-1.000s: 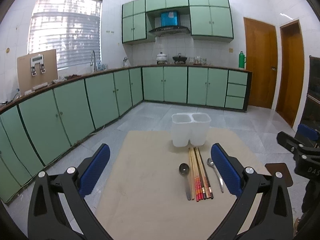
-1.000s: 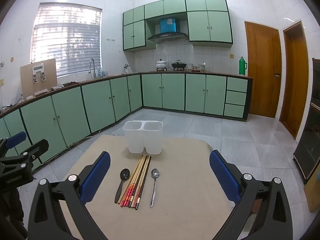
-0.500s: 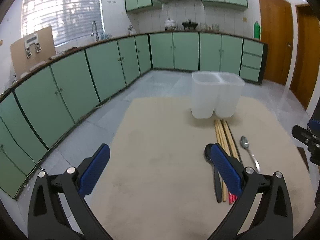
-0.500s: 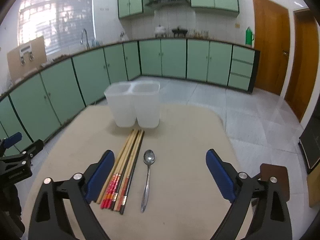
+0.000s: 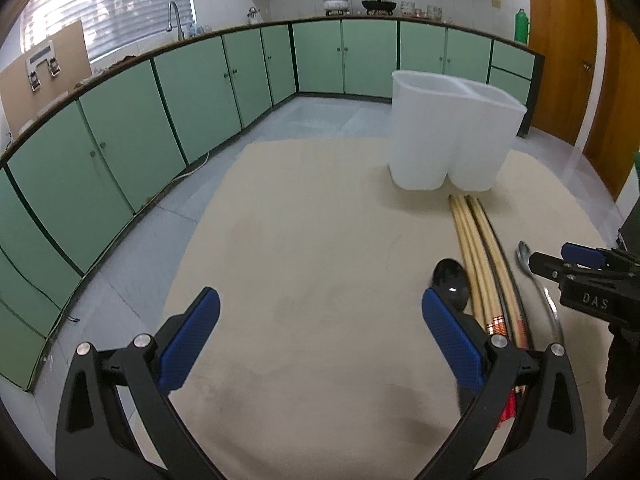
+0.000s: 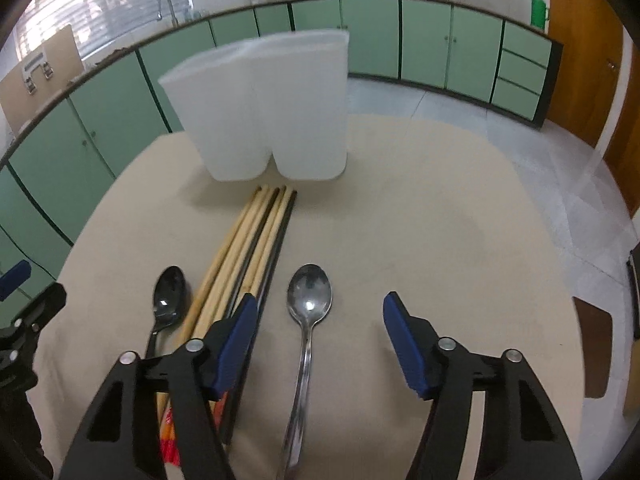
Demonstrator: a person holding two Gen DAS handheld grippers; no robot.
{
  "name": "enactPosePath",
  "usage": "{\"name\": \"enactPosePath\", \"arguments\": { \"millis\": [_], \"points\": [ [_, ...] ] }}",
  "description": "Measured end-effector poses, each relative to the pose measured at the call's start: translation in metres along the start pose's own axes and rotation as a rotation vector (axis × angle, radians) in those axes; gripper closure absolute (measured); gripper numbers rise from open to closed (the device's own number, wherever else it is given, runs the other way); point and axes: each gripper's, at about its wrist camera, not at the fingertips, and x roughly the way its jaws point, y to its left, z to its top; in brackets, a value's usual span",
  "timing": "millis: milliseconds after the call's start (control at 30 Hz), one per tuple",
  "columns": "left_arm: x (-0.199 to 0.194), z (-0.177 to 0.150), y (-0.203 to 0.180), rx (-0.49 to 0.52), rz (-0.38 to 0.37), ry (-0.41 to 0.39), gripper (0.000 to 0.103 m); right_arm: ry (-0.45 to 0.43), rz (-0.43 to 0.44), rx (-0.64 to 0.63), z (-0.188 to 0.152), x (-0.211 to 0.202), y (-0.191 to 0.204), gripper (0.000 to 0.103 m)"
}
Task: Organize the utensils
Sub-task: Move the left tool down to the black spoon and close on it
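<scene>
Both grippers dropped closer to table (image 6: 420, 208). Right gripper (image 6: 318, 316) jaws closing, now straddling silver spoon (image 6: 308, 304), lower centre frame.

- Daylight pours through the blinds of the window (image 5: 112, 4) at my upper left, washing that corner out to near white.
- The rest of the kitchen is evenly and softly lit, somewhat dim.
- My fisheye lenses bow the cabinets (image 5: 120, 128) into curves, and black vignette fills the corners.
- The white container (image 6: 272, 108) smears with motion blur in my right view; the chopsticks (image 6: 248, 248) blur too.
- A small glare spot sits on the silver spoon (image 6: 309, 292), another on the black spoon (image 5: 450, 280).
- Shadows on the table (image 5: 312, 240) are faint.
</scene>
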Motion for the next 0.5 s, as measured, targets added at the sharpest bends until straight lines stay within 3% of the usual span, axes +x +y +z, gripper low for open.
{"name": "enactPosePath", "arguments": {
  "millis": [333,467,500],
  "points": [
    [0.018,-0.001,-0.011,0.017,-0.025,0.033,0.005,0.024,0.012,0.001,0.003,0.01,-0.006,0.054],
    [0.022,-0.002,-0.022,0.036,-0.045,0.042,0.005,0.019,0.0,-0.018,0.003,0.009,-0.002,0.074],
    [0.022,-0.002,-0.024,0.039,-0.052,0.043,0.005,0.015,0.0,-0.019,0.002,0.009,-0.002,0.074]
  ]
}}
